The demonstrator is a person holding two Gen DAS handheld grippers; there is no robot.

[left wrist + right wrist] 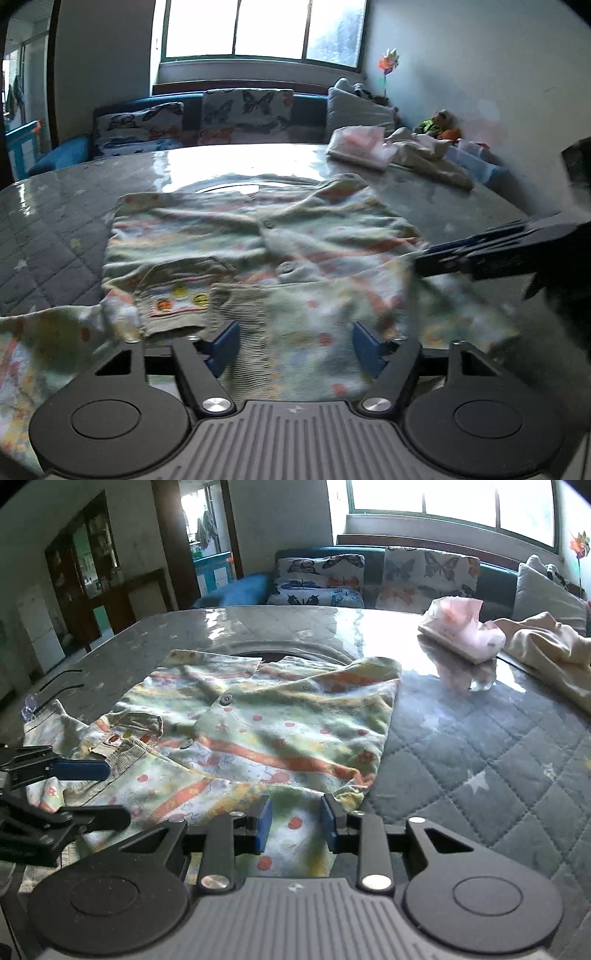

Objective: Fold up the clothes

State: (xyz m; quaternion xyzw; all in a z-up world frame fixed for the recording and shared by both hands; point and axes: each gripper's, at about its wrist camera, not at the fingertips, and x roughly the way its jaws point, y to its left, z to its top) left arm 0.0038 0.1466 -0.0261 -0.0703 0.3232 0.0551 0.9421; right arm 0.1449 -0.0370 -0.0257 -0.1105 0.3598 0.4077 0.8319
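Both grippers, left (293, 347) and right (296, 823), fingers apart over patterned cardigan's (258, 731) near hem; quilted desk (480, 757) bare rightward.

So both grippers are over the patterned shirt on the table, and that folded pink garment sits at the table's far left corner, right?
Not quite: the folded pink garment sits toward the table's far right, as the right wrist view shows. Both the left gripper and right gripper are indeed over the patterned shirt.

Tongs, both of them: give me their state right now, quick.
Left tongs: open, patterned shirt fabric lying between the pads, not clamped.
Right tongs: open, straddling the near edge of the same shirt, not gripping it.
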